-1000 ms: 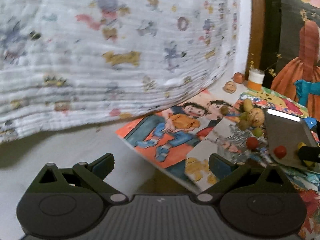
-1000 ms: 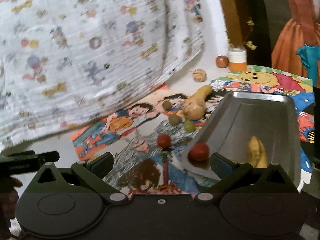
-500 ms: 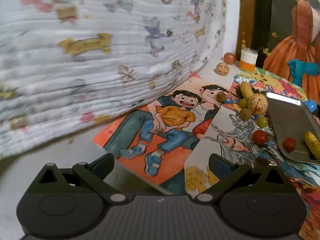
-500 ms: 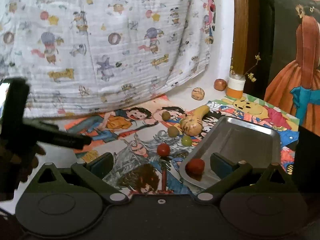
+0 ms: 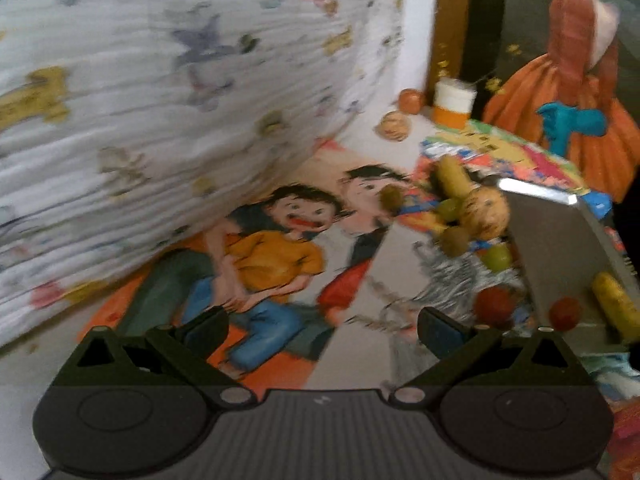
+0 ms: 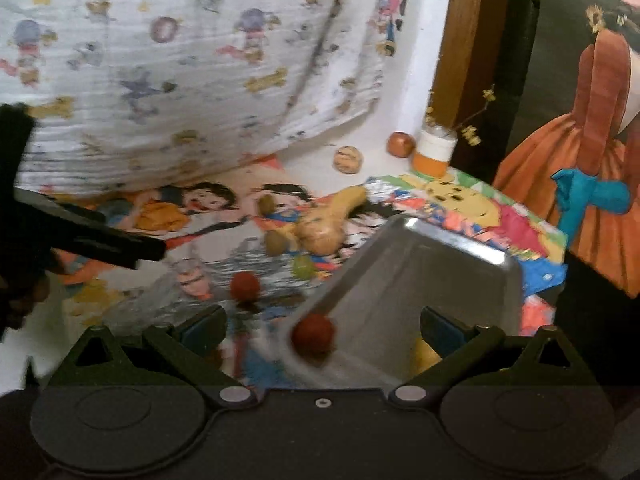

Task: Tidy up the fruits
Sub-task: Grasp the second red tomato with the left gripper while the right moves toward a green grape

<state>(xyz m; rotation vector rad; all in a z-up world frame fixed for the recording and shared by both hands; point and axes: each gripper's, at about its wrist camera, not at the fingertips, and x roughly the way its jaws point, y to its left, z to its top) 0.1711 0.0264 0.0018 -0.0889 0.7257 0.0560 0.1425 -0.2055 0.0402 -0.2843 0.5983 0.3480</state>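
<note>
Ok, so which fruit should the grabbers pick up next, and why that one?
Probably the red ball lying on the pictures just left of the metal tray. It is the nearest loose fruit. The left gripper and the right gripper are both open and empty. The tray already holds a red fruit and a yellow one.

Both fisheye views are taken low over the floor, aimed toward the rectangular silver metal tray [image 6: 420, 276]. The tray [image 5: 560, 248] is seen from its left side by the left wrist camera and from close in front by the right. Tray and surrounding fruits are shared.
</note>
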